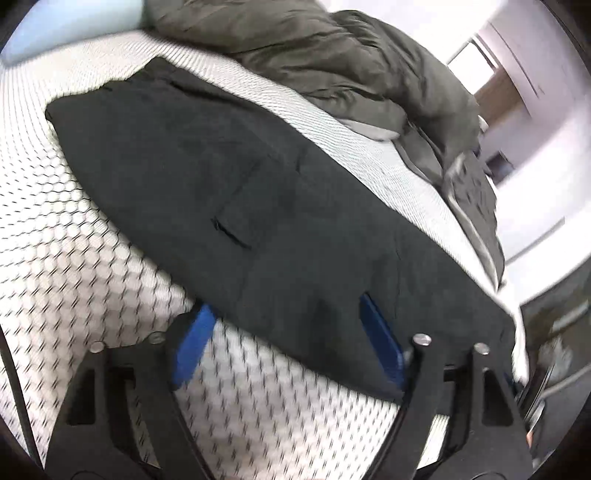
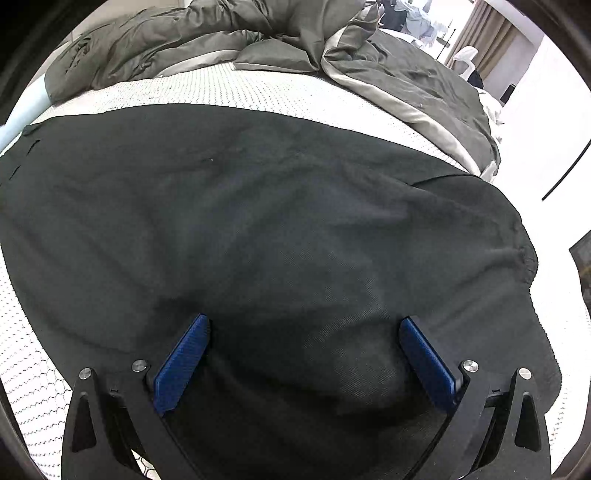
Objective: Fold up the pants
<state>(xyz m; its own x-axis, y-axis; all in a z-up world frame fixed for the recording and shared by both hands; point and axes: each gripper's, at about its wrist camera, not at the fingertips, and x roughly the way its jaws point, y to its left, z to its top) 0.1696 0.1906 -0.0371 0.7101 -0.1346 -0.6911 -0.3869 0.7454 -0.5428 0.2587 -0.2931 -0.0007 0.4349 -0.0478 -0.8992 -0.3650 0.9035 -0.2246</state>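
Note:
Black pants lie spread flat on a white patterned mattress, with a zipped pocket facing up. My left gripper hovers at their near edge. Its blue pads stand apart, with the hem of the fabric between them and neither pad pressing on it. In the right wrist view the pants fill most of the frame, and a gathered elastic end lies at the right. My right gripper is low over the cloth and wide open, its pads gripping nothing.
A crumpled olive-grey duvet is heaped along the far side of the bed. A light blue pillow sits at the far left. The mattress edge drops off at the right to a pale floor.

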